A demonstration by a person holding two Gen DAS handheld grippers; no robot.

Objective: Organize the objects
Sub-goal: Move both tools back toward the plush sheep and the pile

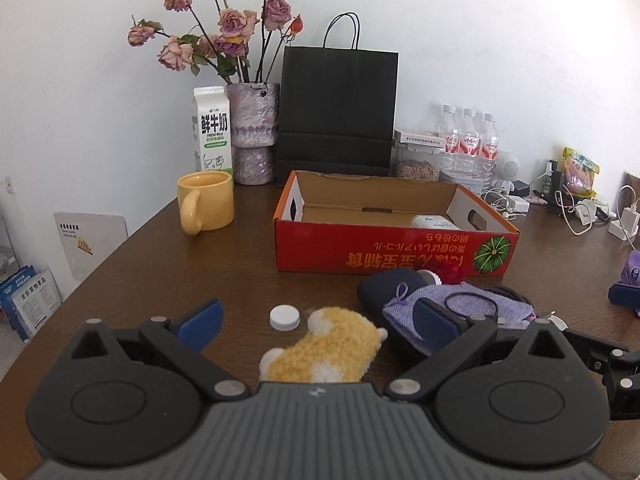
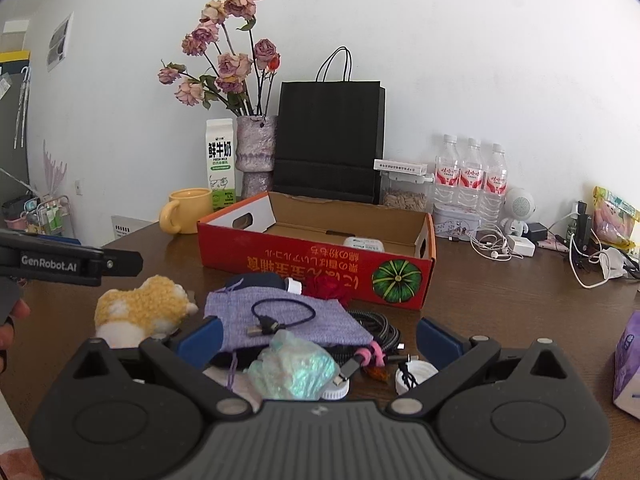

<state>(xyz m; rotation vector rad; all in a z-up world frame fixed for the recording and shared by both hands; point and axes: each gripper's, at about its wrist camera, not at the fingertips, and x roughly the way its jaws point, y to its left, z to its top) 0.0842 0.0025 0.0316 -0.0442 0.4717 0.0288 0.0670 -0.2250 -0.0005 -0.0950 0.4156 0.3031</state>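
Observation:
A red cardboard box (image 1: 396,250) (image 2: 316,264) lies open on the brown table, with a small white container (image 1: 434,222) (image 2: 366,243) inside. My left gripper (image 1: 316,322) is open, its fingers on either side of a yellow and white plush toy (image 1: 324,346) (image 2: 140,310); a white cap (image 1: 284,317) lies just beyond it. My right gripper (image 2: 318,338) is open over a pile: a purple cloth pouch (image 2: 288,320) (image 1: 460,304), a black cable (image 2: 280,314), a crumpled teal wrapper (image 2: 292,370), a dark case (image 2: 256,280) and a red item (image 2: 326,290).
A yellow mug (image 1: 206,202), milk carton (image 1: 212,130), vase of dried roses (image 1: 254,132), black paper bag (image 1: 338,108) and water bottles (image 1: 468,140) stand at the back. Chargers and cables (image 1: 576,208) lie at the right. A purple tissue pack (image 2: 628,364) lies near the right edge.

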